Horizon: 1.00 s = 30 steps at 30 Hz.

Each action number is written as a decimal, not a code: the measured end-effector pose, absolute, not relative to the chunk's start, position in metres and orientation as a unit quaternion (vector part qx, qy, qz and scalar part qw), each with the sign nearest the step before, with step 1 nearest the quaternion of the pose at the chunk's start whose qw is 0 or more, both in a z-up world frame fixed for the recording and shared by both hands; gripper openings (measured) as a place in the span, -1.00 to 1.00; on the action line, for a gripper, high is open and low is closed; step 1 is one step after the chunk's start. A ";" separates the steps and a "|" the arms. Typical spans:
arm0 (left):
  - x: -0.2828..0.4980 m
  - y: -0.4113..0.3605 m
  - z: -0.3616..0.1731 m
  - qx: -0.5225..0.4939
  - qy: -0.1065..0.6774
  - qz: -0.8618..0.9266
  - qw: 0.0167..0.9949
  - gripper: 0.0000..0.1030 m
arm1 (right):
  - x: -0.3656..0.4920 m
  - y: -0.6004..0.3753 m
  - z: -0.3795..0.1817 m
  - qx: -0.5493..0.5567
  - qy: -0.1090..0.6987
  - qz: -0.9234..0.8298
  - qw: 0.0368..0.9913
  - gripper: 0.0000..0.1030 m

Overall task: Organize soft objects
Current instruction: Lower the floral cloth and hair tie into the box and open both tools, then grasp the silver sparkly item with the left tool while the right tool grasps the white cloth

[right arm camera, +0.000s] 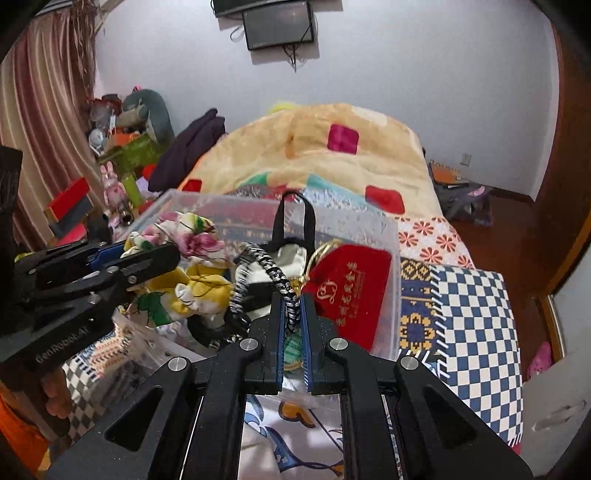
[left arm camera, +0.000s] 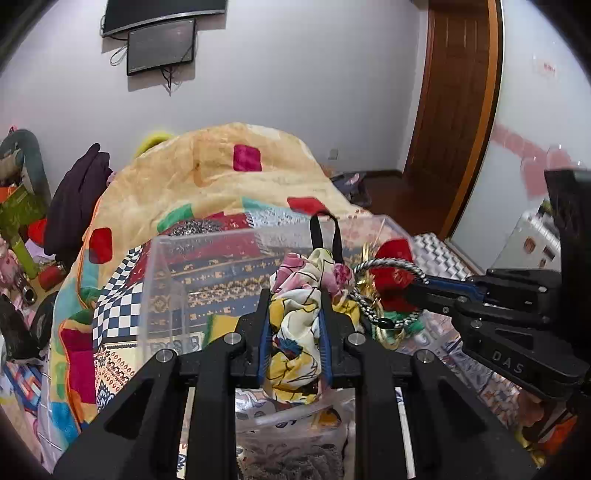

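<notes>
**Two items in hand, bin part filled**

We have the left tool (left arm camera: pixel 294 325) clenched on the floral cloth (left arm camera: pixel 295 332) and the right tool (right arm camera: pixel 292 317) gripping the braided cord (right arm camera: pixel 275 275), both over the clear bin (right arm camera: pixel 391 258) at the bed's foot, where a red pouch (right arm camera: pixel 351 291) already sits; neither is released yet.

The left matte-black plastic gripper (left arm camera: pixel 294 325) and the right one (right arm camera: pixel 291 325) share blue finger pads, silver screws behind them, and embossed side lettering.

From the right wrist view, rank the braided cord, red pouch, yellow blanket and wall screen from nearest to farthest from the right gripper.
1. braided cord, pinched in the right gripper.
2. red pouch, just right, in the clear bin.
3. yellow blanket, on the bed beyond.
4. wall screen, top, on the far wall.
</notes>
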<state>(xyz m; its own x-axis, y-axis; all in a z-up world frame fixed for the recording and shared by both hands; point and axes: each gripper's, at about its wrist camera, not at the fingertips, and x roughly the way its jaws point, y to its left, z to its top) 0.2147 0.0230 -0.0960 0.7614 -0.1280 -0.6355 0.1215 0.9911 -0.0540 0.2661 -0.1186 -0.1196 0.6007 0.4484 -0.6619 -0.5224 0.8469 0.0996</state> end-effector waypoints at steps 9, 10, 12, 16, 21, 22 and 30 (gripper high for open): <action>0.212 0.023 -0.100 -0.010 0.355 -0.071 0.932 -0.09 | 0.265 -0.120 -0.124 -0.075 0.373 0.266 0.886 -0.80; 0.210 0.024 -0.099 -0.012 0.354 -0.070 0.933 0.03 | 0.265 -0.119 -0.124 -0.077 0.373 0.265 0.886 -0.70; 0.206 0.026 -0.095 -0.015 0.349 -0.070 0.935 0.09 | 0.262 -0.121 -0.121 -0.080 0.366 0.263 0.889 -0.47; 0.192 0.030 -0.083 -0.018 0.334 -0.072 0.940 0.21 | 0.253 -0.127 -0.109 -0.080 0.348 0.261 0.897 -0.02; 0.167 0.036 -0.063 -0.022 0.303 -0.067 0.950 0.52 | 0.236 -0.135 -0.088 -0.069 0.326 0.277 0.901 0.29; 0.161 0.037 -0.059 -0.021 0.299 -0.067 0.952 0.63 | 0.233 -0.135 -0.086 -0.067 0.322 0.277 0.903 0.44; 0.127 0.046 -0.048 -0.033 0.290 -0.067 0.954 0.97 | 0.200 -0.136 -0.077 -0.076 0.305 0.291 0.904 0.75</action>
<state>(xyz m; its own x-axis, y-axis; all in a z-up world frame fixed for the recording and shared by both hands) 0.1268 0.0461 -0.0484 0.8228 -0.1475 -0.5488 0.1090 0.9888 -0.1024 0.2002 -0.1358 -0.0771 0.6449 0.4797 -0.5950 -0.5719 0.8193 0.0407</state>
